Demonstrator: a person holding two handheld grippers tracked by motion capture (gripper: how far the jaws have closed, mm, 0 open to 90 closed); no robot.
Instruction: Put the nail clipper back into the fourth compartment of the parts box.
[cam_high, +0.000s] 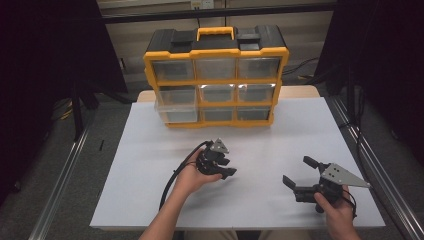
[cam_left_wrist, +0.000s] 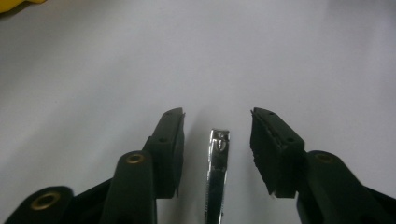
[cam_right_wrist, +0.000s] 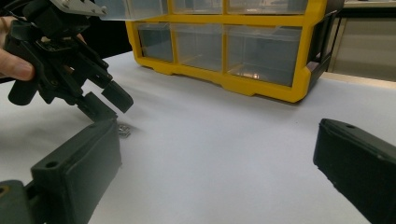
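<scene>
The left gripper, 2 black ribbed jaws parted, is shown straddling a slim chrome-plated steel nail clipper lying flat on the matte white table sheet; neither pad is touching it. The step in hand is judged to be the grasp; the next move calls for the jaws to be closed squarely on the clipper's narrow, slippery sides before lifting. The right gripper is held with its jaws wide apart and nothing between them, well apart on the sheet. Behind stands a yellow-and-black plastic organiser with 9 clear drawers, 1 at its left pulled out.
</scene>
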